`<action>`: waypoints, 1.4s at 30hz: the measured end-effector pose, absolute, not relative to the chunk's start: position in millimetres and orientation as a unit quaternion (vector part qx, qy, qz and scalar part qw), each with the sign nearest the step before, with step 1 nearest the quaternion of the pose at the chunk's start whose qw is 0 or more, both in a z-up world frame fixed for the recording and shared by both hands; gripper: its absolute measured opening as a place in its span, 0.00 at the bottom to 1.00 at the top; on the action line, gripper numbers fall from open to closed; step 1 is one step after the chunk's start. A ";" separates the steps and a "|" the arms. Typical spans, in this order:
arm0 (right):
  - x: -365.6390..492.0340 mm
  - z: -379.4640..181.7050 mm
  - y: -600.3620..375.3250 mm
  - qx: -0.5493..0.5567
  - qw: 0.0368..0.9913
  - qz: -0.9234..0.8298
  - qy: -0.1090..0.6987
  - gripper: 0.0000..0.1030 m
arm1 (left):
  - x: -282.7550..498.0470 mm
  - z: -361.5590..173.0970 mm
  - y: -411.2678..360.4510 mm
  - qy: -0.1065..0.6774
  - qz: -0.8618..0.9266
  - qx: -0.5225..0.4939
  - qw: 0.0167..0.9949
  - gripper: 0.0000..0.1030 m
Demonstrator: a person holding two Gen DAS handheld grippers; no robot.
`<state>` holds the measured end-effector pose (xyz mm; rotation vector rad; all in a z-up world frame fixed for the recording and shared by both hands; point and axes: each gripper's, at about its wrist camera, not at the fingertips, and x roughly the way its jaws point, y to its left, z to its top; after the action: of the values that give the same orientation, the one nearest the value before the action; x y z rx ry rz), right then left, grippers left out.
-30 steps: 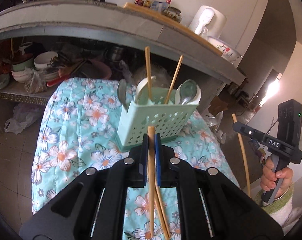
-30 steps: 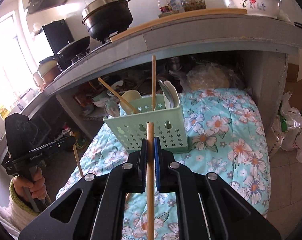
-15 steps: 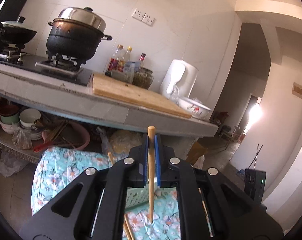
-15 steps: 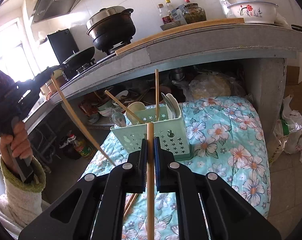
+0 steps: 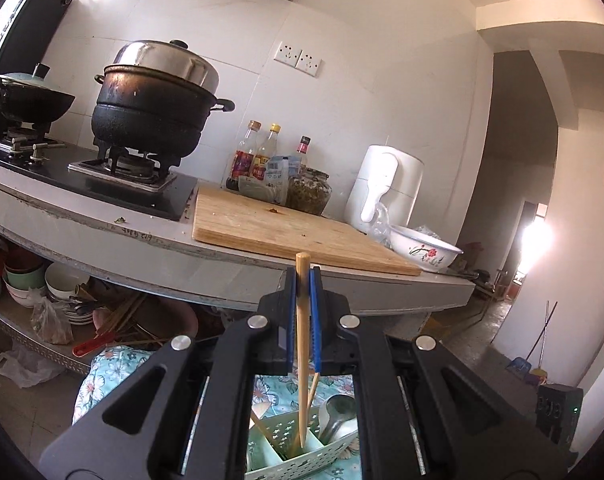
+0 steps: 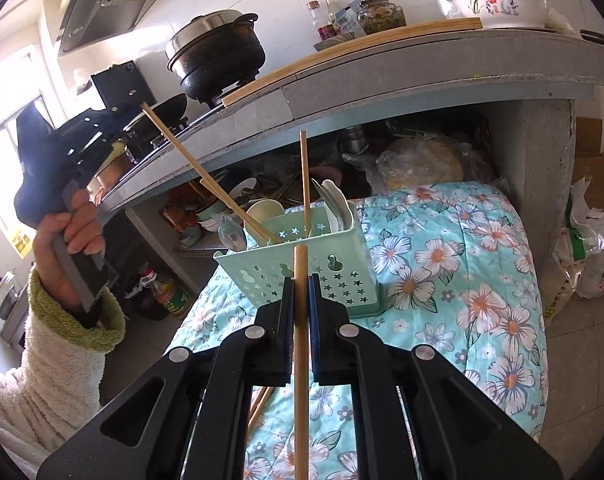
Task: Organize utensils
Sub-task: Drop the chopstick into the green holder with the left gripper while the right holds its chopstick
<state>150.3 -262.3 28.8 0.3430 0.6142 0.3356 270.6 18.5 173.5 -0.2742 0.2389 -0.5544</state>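
- Right gripper [image 6: 301, 280]: jaws clamped on a chopstick [image 6: 300, 360] that runs up between the pads, tip just above them. Held low, in front of the caddy.
- Loose chopsticks [image 6: 258, 404] lie on the floral cloth [image 6: 481, 300] beneath this gripper; not yet sorted.
- Caddy [image 6: 302, 272]: mint green, star cut-outs, standing on the cloth. It already holds an upright chopstick [image 6: 304, 176], spoons and a ladle.
- Left gripper [image 5: 303, 280]: jaws shut on a second chopstick [image 5: 302, 360]. In the right wrist view this stick slants down from the raised gripper, its lower tip inside a caddy compartment.
- Step in hand, my reading: dropping the left chopstick into the caddy. Next move calls for opening those jaws once the tip is well seated, so it falls in and not over the rim. The right stick would follow.
- Behind: counter with cutting board, bottles, pot.
- Writing: bottle labels too small to read; none legible elsewhere.
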 end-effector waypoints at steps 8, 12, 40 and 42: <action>158.3 21.8 -261.0 0.167 0.921 0.168 0.310 0.07 | 299.6 140.9 1.4 0.165 -0.269 -0.115 0.942 0.06; 159.6 19.3 -259.8 0.168 0.919 0.168 0.314 0.07 | 307.6 125.4 -8.3 0.198 -0.276 -0.102 0.935 0.06; 150.3 34.0 -260.9 0.155 0.929 0.147 0.303 0.07 | 227.7 116.2 26.9 0.175 -0.288 -0.090 0.937 0.33; 150.7 36.4 -259.9 0.153 0.930 0.146 0.302 0.07 | 215.9 107.9 36.6 0.180 -0.285 -0.093 0.937 0.33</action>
<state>150.7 -259.9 36.4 0.3128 0.6184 0.2996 215.9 36.6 107.9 -0.1905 0.3675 -0.5822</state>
